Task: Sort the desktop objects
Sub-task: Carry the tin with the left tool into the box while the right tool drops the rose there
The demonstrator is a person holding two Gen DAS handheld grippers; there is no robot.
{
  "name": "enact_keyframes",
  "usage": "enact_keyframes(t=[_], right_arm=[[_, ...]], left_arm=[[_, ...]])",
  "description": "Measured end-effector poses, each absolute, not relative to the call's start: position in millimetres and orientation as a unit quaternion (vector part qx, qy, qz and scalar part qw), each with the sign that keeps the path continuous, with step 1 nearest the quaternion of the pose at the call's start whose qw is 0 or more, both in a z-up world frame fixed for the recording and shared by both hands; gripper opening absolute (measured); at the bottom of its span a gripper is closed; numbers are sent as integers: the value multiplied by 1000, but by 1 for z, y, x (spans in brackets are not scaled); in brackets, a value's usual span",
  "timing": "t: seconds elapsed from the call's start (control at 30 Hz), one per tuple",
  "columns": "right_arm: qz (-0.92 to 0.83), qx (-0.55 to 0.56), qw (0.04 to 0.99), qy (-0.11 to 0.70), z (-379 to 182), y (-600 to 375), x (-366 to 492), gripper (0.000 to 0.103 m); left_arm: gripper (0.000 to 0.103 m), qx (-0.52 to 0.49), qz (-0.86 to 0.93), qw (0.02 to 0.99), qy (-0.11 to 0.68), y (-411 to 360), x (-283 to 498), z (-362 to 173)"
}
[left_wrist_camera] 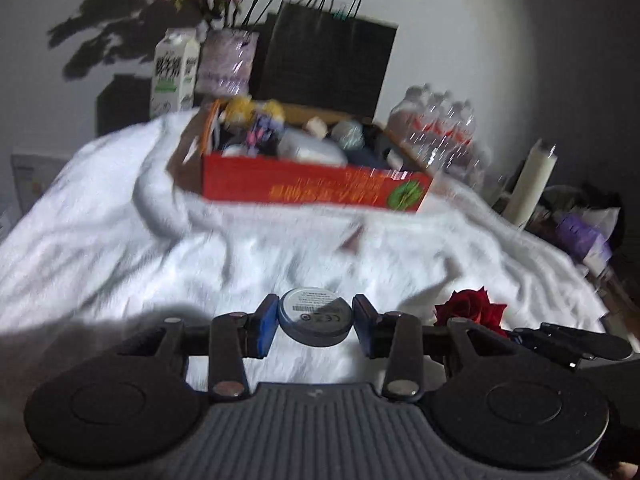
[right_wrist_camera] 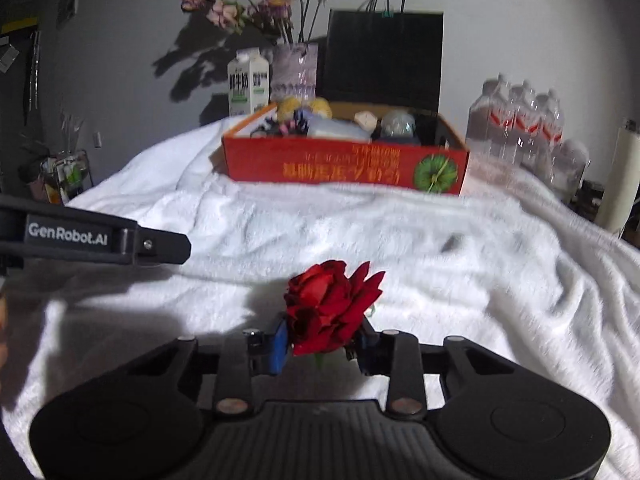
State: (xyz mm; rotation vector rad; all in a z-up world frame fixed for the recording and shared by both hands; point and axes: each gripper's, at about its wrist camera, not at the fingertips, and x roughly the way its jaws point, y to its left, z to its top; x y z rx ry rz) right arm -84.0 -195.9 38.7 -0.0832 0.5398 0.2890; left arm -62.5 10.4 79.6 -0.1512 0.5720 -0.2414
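**Both grippers loaded in front of the red box**

From the left wrist we see the left gripper [left_wrist_camera: 316, 326] with its jaws clenched on a round grey disc-shaped device [left_wrist_camera: 315, 316], held on edge above the white blanket [left_wrist_camera: 120, 220] that covers the desk. This disc appears only in this view. Further right, the red rose [left_wrist_camera: 472, 310] peeks in beside the tip of the right gripper [left_wrist_camera: 560, 340].

From the right wrist, the left gripper's black arm [right_wrist_camera: 100, 240], lettered GenRobot.AI, reaches in from the left edge, its load hidden. At centre the right gripper [right_wrist_camera: 322, 344] has its jaws grasping the red rose [right_wrist_camera: 332, 304]; the bloom stands up above the blue pads [right_wrist_camera: 279, 344], and a bit of green stem shows beneath.

Both grippers tilt downward toward the blanket, side by side, facing the open red cardboard box [right_wrist_camera: 344, 168] of mixed items farther back. Behind it stand a milk carton [right_wrist_camera: 248, 84], a vase of flowers [right_wrist_camera: 294, 72], a black paper bag [right_wrist_camera: 384, 60] and, to the right, packed water bottles [right_wrist_camera: 520, 128].
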Motion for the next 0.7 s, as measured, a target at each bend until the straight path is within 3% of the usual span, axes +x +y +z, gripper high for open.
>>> enact_keyframes(t=[0.17,0.33,0.53,0.7], right_arm=[[167,-9,962,214,93,-217,-59,31],[167,4,969,183,141,-237,12,31],[125,14,961,245,146,-258,150,32],[106,-22,953,283,131,-251,236,32]], left_arm=[[40,-70,-127,961,234,23,-18,136],[40,-62,-96,967,226,32,79,166],[40,-35,-32,960,275,34,213,142],[41,12,17,953,302,32,275,114]])
